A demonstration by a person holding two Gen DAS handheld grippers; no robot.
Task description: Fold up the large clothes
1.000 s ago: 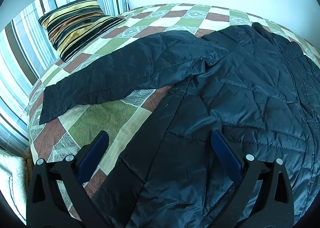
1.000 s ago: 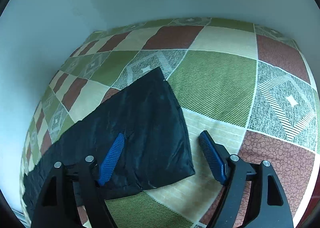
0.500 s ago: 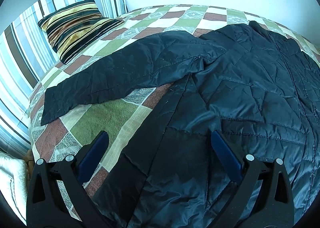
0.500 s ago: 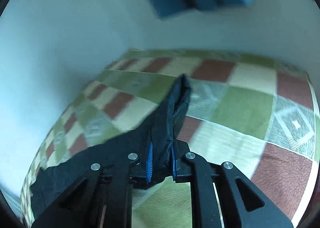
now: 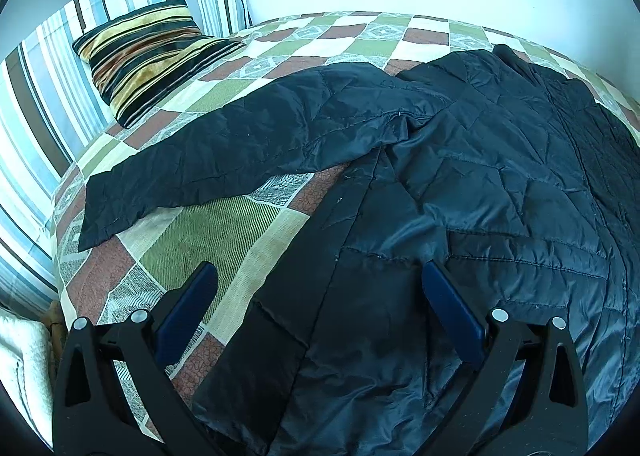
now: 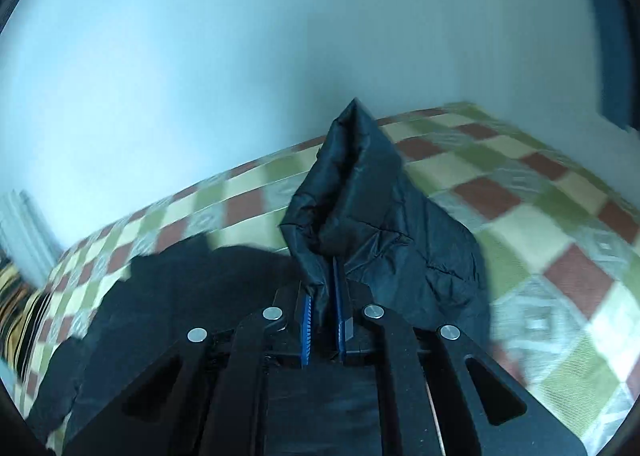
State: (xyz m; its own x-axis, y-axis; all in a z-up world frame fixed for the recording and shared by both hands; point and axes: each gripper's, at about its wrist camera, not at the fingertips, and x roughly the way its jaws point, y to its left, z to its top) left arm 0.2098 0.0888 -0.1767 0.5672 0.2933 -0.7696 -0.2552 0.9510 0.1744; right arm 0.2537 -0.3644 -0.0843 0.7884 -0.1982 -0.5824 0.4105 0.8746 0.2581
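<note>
Left wrist view: the left gripper [image 5: 316,296] hovers as before, jaws spread wide over the jacket [image 5: 460,196] lying on the bed [image 5: 208,232]. Right wrist view: the right gripper [image 6: 323,320], open a second ago, now pinches the sleeve end [image 6: 360,192], raised ahead of its jaws, so folding has begun.

- Dark quilted jacket [image 5: 500,184], shiny black-blue fabric with diamond stitching, spread flat and creased over the checked bed cover [image 5: 224,232].
- One sleeve [image 5: 224,160] stretched out flat away from the body toward the striped pillow [image 5: 148,52], cuff end lying on the cover.
- Other sleeve end [image 6: 360,192] lifted off the bed, bunched into an upright peak, pinched between the right gripper [image 6: 322,320] pads.
</note>
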